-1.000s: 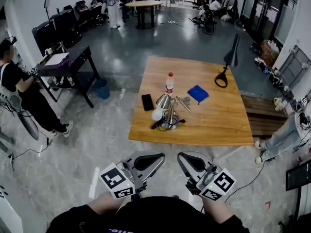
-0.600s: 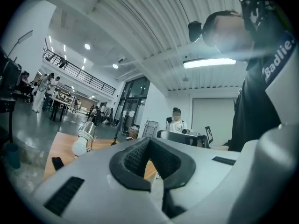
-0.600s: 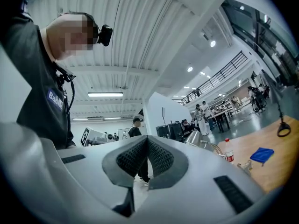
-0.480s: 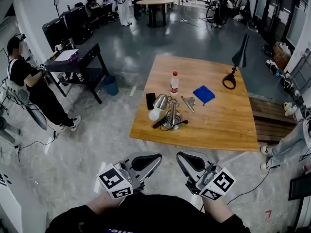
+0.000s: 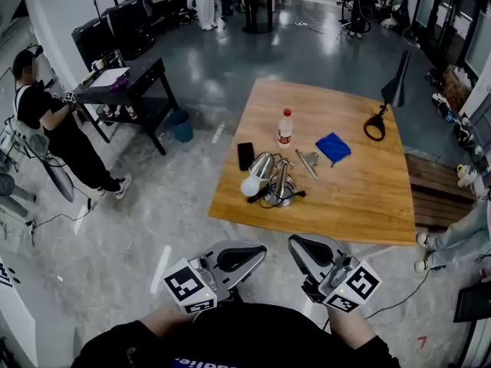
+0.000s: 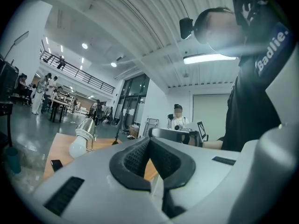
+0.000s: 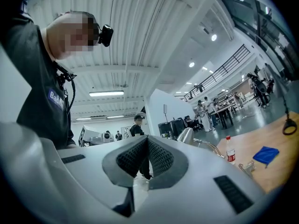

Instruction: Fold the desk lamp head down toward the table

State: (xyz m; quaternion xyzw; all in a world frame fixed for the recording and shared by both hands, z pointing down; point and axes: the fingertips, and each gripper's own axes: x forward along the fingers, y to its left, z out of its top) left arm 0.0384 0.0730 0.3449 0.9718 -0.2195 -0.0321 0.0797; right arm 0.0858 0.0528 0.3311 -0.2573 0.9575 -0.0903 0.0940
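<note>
Wooden counter (image 5: 353,198) carrying a silver desk lamp (image 5: 270,176) near its front left edge, with the shade (image 5: 261,165) and white bulb (image 5: 250,185) angled toward the near left and a black cable (image 5: 295,195) looped at the base. Whether the bulb touches the wood cannot be told. Left tongs (image 5: 258,250) and right tongs (image 5: 296,244) are held low by the person's body, well apart from the counter. Both have their jaws together, with nothing between them.

Step judged in hand: the approach. To do it well, part the jaws before arrival. Let one pair pin the base so it cannot skate on the cable. Let the other take the metal shade, not the glass bulb, and press down slowly about the joint. Keep clear of the black phone (image 5: 245,156) beside the lamp.
</note>
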